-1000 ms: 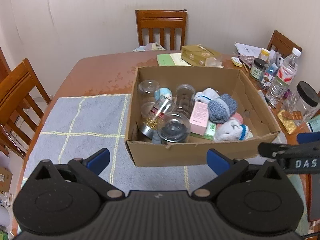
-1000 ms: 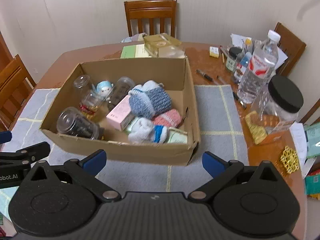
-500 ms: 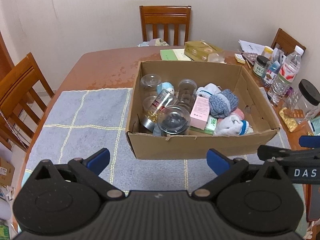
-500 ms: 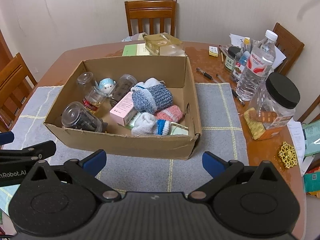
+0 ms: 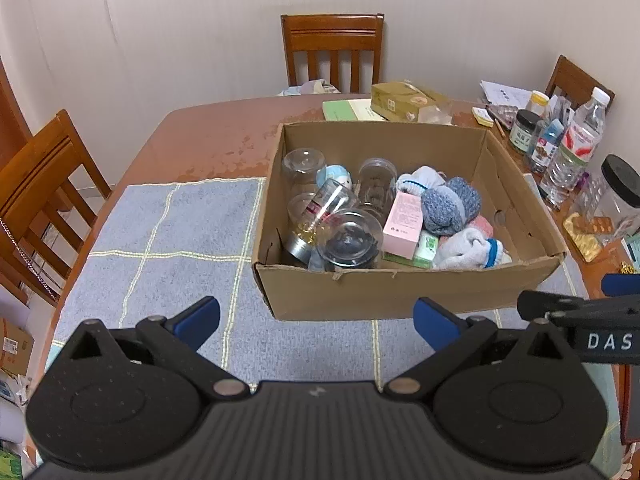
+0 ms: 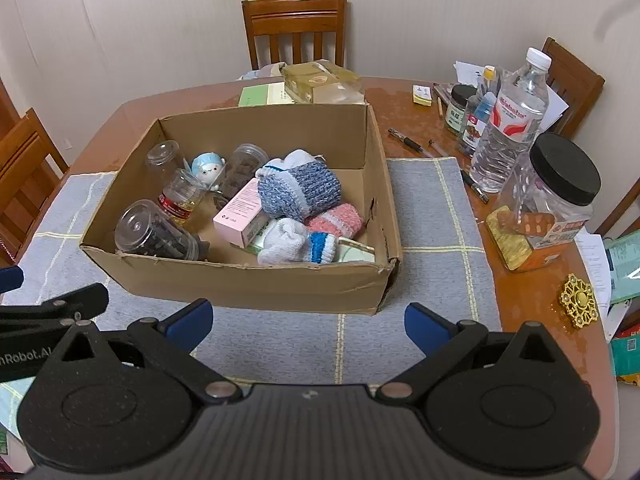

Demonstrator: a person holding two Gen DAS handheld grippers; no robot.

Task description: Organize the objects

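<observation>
An open cardboard box (image 5: 384, 292) (image 6: 248, 280) stands on a grey checked mat (image 5: 168, 248) (image 6: 432, 216). Inside lie several clear jars (image 5: 352, 236) (image 6: 152, 236), a pink carton (image 5: 404, 220) (image 6: 240, 216), rolled socks in blue-grey (image 5: 448, 204) (image 6: 300, 188), pink (image 6: 336, 220) and white (image 5: 468, 248) (image 6: 292, 244), and a small blue-capped figurine (image 5: 334, 176) (image 6: 208, 168). My left gripper (image 5: 316, 316) hovers open in front of the box's near wall, holding nothing. My right gripper (image 6: 308, 320) is also open and empty, before the box's near right corner.
At the table's right stand a water bottle (image 6: 508, 120), a black-lidded clear jar (image 6: 548, 204), small bottles (image 6: 460, 108), pens (image 6: 408, 142), papers and a gold ornament (image 6: 578, 300). A tissue pack (image 5: 404, 102) and green booklet (image 5: 344, 110) lie behind the box. Wooden chairs (image 5: 332, 52) ring the table.
Both grippers have drawn back and up from the box, so it looks smaller and farther away. Both stayed open; nothing in the box moved.
</observation>
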